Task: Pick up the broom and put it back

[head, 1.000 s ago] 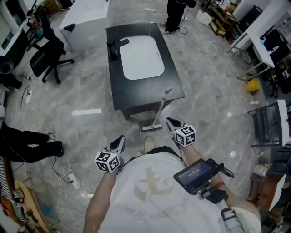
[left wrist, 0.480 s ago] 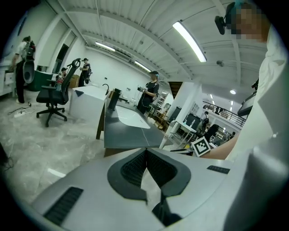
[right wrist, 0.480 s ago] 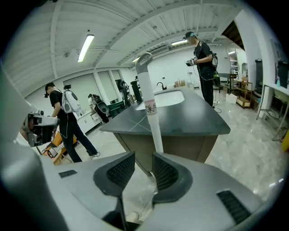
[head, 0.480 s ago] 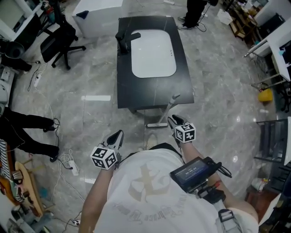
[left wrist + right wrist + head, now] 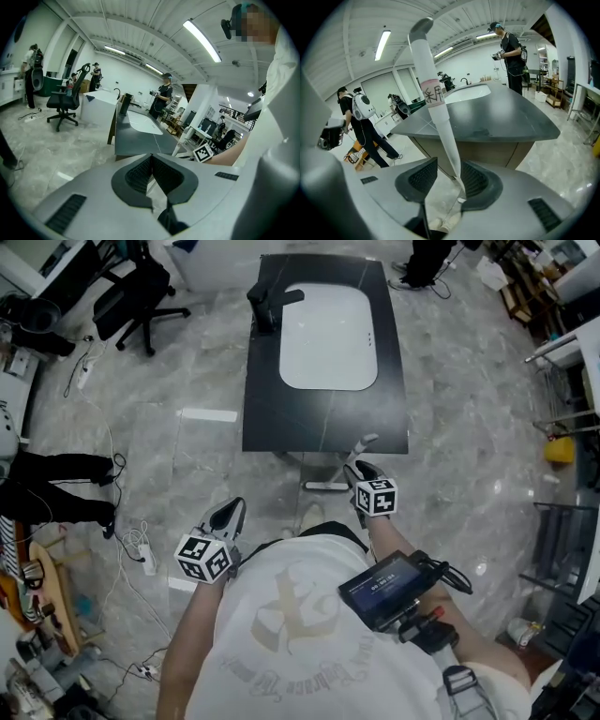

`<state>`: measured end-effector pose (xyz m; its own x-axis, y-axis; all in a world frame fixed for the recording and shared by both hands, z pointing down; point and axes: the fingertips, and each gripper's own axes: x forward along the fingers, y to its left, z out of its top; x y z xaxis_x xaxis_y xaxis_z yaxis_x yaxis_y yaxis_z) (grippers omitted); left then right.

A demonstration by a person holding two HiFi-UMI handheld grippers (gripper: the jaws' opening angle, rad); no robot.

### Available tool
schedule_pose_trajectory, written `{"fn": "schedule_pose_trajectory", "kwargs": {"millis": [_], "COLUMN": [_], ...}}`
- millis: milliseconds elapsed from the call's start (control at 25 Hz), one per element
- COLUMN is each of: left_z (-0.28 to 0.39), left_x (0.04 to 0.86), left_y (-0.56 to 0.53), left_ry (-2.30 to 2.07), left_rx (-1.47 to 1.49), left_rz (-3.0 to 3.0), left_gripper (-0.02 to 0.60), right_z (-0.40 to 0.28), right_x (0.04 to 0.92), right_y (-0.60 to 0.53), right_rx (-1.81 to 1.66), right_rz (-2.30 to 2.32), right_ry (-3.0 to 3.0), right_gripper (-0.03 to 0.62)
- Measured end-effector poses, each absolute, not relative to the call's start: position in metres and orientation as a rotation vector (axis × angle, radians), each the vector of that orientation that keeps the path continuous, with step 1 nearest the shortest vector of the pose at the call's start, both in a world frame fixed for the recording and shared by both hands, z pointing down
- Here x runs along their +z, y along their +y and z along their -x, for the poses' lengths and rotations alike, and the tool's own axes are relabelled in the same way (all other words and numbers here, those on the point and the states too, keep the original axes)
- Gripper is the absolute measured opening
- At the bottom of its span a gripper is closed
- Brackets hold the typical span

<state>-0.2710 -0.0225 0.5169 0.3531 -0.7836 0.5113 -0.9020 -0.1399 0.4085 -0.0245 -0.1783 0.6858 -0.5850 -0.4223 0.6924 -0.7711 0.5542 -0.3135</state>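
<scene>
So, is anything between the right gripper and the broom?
Nothing visible. The broom, beside the table, already stands between the opening jaws of the right gripper.

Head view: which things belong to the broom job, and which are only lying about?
Job: broom leaning on the black table; right gripper, jaws opening around its handle.
Lying about: office chair; power strip; left gripper, shut and empty.

White band label (image 5: 433, 95) on the pale grey broom handle (image 5: 423, 61), eleven o'clock: two red handwritten characters, not legible. Black handheld screen (image 5: 380, 589), five o'clock: lines unreadable.
</scene>
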Motion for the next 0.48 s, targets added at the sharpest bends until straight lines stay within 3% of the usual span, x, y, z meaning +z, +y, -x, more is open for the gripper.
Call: {"fn": "schedule_pose_trajectory", "kwargs": {"millis": [480], "left_z": [0.278], "left_x": [0.521], "left_y": [-0.016], "left_ry": [-1.548], "left_rx": [0.232], "left_rz": [-1.865], "left_gripper": [0.012], "right_z": [0.037], "right_x": [0.715], "right_y": [-0.194], "right_rx": [0.813], "right_rz": [-0.865], "right_ry": [-2.191], "right_gripper": [0.163]}}
